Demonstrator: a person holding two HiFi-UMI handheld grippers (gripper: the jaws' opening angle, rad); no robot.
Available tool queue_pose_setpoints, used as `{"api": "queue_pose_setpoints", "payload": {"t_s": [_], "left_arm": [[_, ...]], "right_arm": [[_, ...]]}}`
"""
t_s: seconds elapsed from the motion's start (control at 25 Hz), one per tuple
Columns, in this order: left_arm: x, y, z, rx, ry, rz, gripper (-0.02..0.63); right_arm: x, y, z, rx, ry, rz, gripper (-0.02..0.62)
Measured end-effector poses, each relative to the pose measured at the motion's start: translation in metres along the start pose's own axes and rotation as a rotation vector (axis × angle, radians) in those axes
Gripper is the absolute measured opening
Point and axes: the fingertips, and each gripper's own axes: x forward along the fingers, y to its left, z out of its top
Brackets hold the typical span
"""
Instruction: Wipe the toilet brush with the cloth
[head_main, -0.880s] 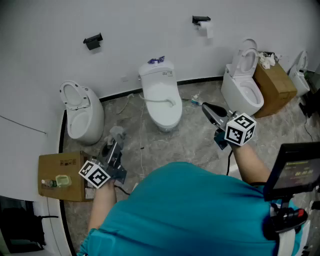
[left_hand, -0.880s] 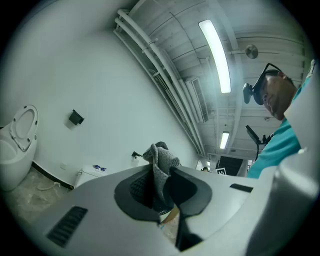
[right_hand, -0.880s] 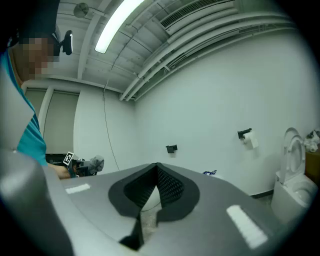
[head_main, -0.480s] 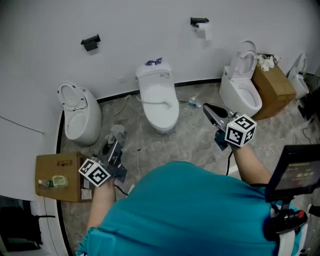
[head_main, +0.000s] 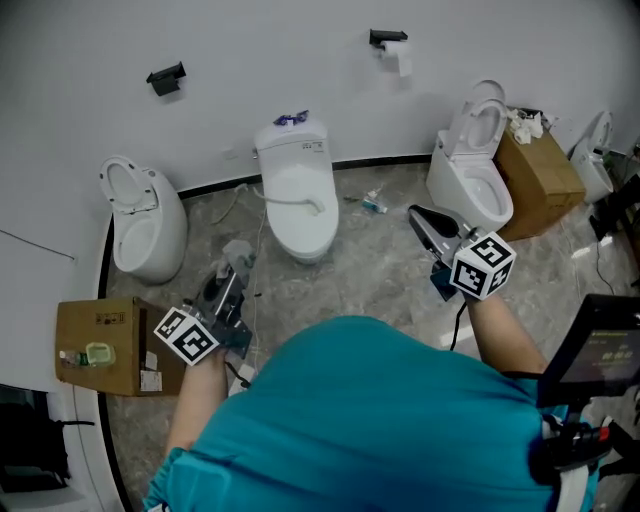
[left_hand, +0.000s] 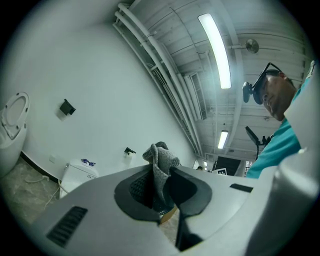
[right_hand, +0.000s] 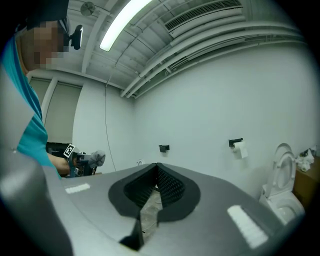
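Ahead, floor, toilet; left tool pinching cloth; right tool closed

cloth: grey knit, rough weave
toilet: white ceramic, glossy, smooth
floor: grey marbled stone, smooth
cardboard box: brown, matt
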Motion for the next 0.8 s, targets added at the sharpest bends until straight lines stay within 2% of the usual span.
{"api": "queue_pose_setpoints", "payload": {"t_s": [0.2, 0.32, 0.6, 0.8], "left_arm": [[0.000, 0.000, -0.012, -0.012, 0.028, 0.009, 0.040], [0.002, 0.018, -0.012, -0.018, 0.035, 0.023, 0.040], [0.028, 0.130, 0.022, -0.056, 0.045, -0.001, 0.040], [0.045, 0.199, 0.067, -0.064, 0.075, -0.048, 0.040]], "right_arm": [[-0.001, -0.007, -0.018, 0.034, 0.016, 0.001, -0.006], [0.016, -0.011, -0.032, 0.051, 0.036, 0.011, -0.006], [0.134, -0.025, -0.040, 0.038, 0.089, 0.005, -0.006], [0.215, -0.028, -0.026, 0.038, 0.108, -0.029, -0.006]]}}
